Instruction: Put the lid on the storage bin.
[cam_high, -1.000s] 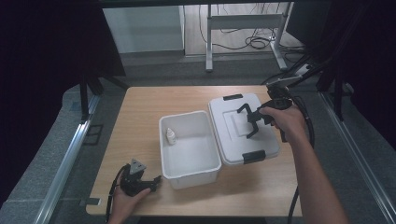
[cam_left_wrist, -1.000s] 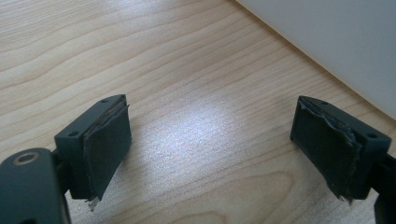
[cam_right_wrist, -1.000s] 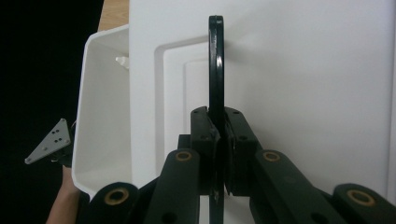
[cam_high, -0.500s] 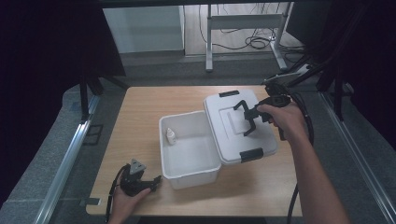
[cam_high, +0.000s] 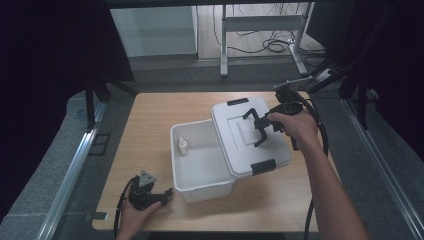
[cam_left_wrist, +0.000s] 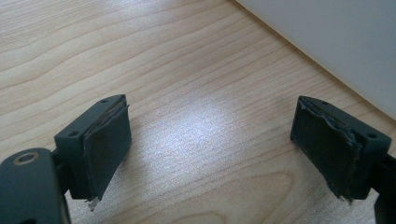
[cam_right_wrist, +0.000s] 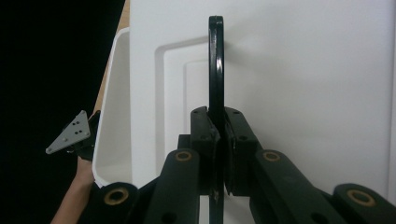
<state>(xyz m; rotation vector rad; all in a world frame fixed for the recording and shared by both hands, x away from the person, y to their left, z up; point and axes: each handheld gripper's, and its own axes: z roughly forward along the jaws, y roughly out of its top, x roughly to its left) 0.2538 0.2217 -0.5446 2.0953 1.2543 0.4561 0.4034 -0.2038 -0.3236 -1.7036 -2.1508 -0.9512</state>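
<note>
The light wooden table (cam_high: 160, 120) carries an open white plastic storage box (cam_high: 200, 170), and over the last second the white plastic lid with black clips (cam_high: 247, 135) has travelled from the table surface at the right of the box toward the box itself. Now the lid is lifted and tilted, and its left edge overlaps the right part of the box opening, while its right part hangs over the table; it is not seated yet. This means, in my judgement, that the closing of the box is about halfway: the lid must go further left and then come down flat on the rim. The right gripper (cam_right_wrist: 217, 154) carries the lid by the thin black handle (cam_right_wrist: 216, 70), and its jaws are pressed tightly on this handle from both sides. The left gripper (cam_high: 145, 192) has not changed place; it rests on the table just beside the near left corner of the box, with its jaws standing wide apart and nothing between them. Inside the box, near the far left wall, a small white bottle (cam_high: 183, 146) stands upright, uncovered for now.
</note>
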